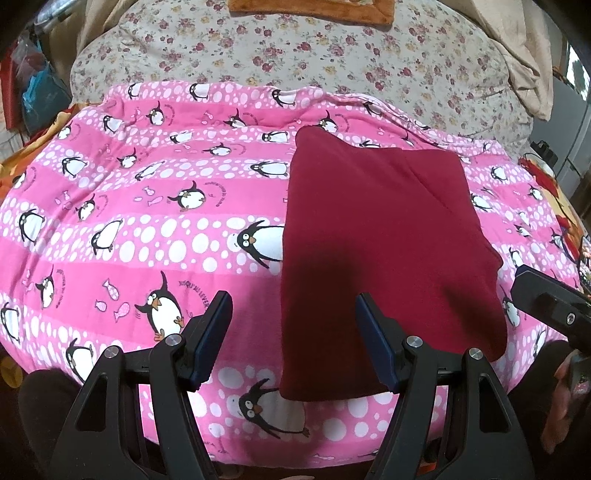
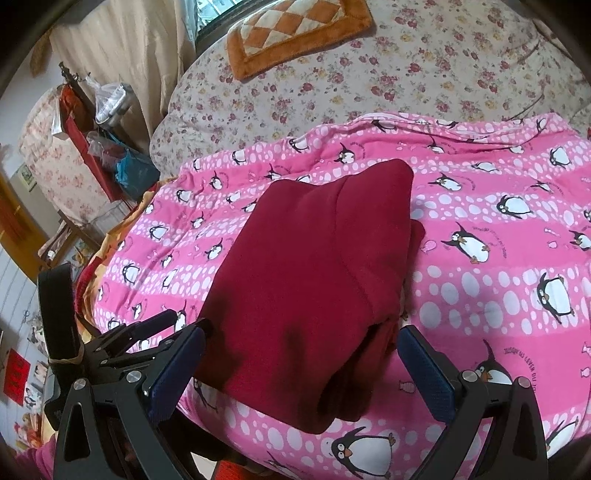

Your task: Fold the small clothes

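A dark red garment [image 1: 384,236] lies folded flat on the pink penguin blanket [image 1: 147,206]. My left gripper [image 1: 291,317] is open and empty, held above the garment's near left edge. In the right wrist view the same garment [image 2: 314,266] lies folded in layers on the blanket [image 2: 498,236]. My right gripper [image 2: 303,354] is open and empty, its fingers either side of the garment's near end. The right gripper's body also shows at the right edge of the left wrist view [image 1: 550,306].
A floral bedspread [image 1: 295,55] covers the bed beyond the blanket, with an orange checked cushion [image 2: 299,29] at the far end. Beige curtains [image 2: 122,55], a red rack with bags [image 2: 96,144] and a bin stand at the left of the bed.
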The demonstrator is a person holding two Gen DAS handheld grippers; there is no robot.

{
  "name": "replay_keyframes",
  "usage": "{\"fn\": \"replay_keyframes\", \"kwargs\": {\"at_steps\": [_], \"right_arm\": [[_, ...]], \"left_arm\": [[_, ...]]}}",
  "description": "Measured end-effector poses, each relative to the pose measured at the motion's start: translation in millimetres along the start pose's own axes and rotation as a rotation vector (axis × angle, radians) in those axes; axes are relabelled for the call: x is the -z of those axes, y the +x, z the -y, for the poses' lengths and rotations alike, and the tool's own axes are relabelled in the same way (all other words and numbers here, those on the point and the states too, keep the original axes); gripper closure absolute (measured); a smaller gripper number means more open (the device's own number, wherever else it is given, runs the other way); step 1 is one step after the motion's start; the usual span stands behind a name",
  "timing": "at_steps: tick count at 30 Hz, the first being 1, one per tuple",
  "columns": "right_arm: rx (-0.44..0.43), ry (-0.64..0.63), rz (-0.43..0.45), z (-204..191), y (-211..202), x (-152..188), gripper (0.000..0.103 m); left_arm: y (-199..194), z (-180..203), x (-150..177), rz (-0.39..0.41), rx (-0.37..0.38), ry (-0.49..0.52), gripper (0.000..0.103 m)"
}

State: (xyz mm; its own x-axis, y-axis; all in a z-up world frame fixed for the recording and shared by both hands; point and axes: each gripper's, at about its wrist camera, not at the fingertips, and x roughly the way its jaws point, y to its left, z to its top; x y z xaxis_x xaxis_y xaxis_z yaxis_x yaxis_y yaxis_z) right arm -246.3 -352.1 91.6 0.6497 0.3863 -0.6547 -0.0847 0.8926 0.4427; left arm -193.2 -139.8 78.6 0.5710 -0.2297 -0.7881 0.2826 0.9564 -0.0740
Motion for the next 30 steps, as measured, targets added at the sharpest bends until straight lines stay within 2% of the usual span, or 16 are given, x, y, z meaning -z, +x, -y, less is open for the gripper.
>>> {"fn": "replay_keyframes", "kwargs": {"at_steps": [8, 30], "right_arm": [[0.064, -0.018, -0.002, 0.9, 1.8, 0.4, 0.0], [0.034, -0.014, -0.012, -3.7, 4.8, 3.3, 0.0]], "left_arm": [[-1.6, 1.3, -1.2, 0.014, -0.013, 0.006, 0.034], [-0.3, 3.2, 1.6, 0.007, -0.032, 0.01, 0.034]]}}
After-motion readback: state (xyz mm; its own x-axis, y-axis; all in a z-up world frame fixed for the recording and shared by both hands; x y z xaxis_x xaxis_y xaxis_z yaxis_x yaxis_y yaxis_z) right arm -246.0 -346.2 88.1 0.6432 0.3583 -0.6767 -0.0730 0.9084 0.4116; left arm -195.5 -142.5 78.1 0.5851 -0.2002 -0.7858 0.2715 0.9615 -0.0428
